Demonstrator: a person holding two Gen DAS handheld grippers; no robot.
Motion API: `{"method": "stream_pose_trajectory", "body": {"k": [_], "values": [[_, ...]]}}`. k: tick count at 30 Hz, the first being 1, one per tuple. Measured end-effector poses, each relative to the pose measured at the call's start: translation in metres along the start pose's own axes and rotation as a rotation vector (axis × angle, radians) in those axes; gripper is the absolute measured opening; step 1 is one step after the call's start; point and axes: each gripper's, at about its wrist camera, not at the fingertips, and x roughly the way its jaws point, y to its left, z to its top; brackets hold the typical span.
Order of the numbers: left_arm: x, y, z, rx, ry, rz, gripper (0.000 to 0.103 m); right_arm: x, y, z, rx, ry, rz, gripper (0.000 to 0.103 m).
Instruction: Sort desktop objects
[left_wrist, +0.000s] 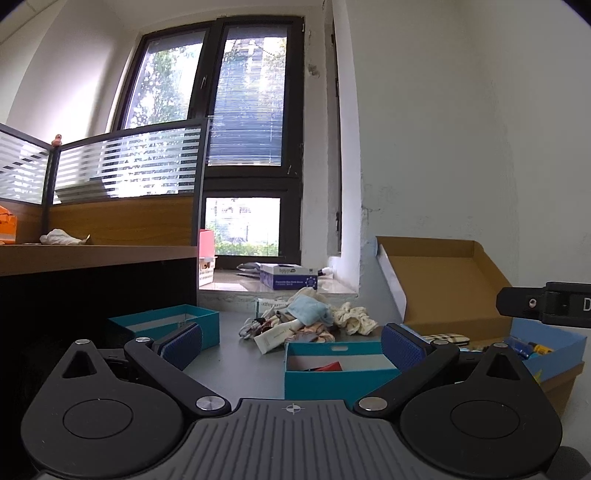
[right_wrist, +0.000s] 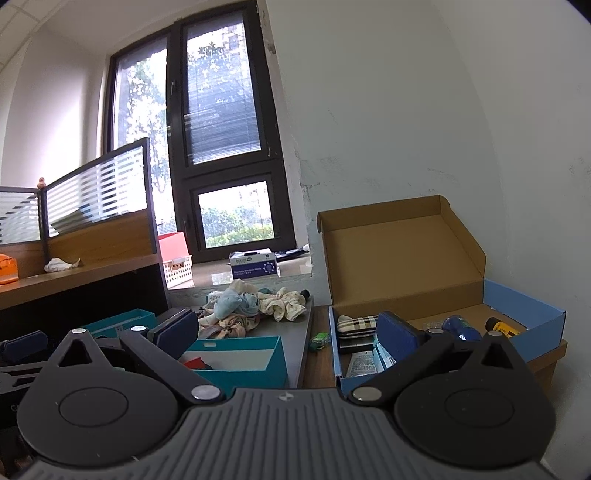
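A heap of cloth and small items lies at the back of the grey desk, with a white tube at its front; the heap also shows in the right wrist view. A teal box with a red item inside stands in front of it, and a second teal box stands to the left. My left gripper is open and empty above the near teal box. My right gripper is open and empty between the teal box and the cardboard box.
The open cardboard box with a blue rim holds a plaid case, packets, a blue bottle and a yellow item. A small green object lies on the desk beside it. A glove box sits on the windowsill. A partitioned wooden desk stands left.
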Motion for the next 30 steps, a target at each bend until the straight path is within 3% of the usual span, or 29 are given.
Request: {"method": "stream_pose_trajectory", "body": {"k": [7, 10, 30], "values": [[0.008, -0.004, 0.001, 0.018, 0.031, 0.015, 0.103, -0.015, -0.003, 0.004, -0.001, -0.003, 0.002, 0.103], [-0.004, 0.002, -0.002, 0.008, 0.011, 0.020, 0.103, -0.001, 0.001, -0.002, -0.018, 0.038, -0.010, 0.103], [0.003, 0.002, -0.001, 0.001, 0.034, 0.015, 0.103, 0.000, 0.000, -0.003, -0.001, 0.053, 0.000, 0.103]]}}
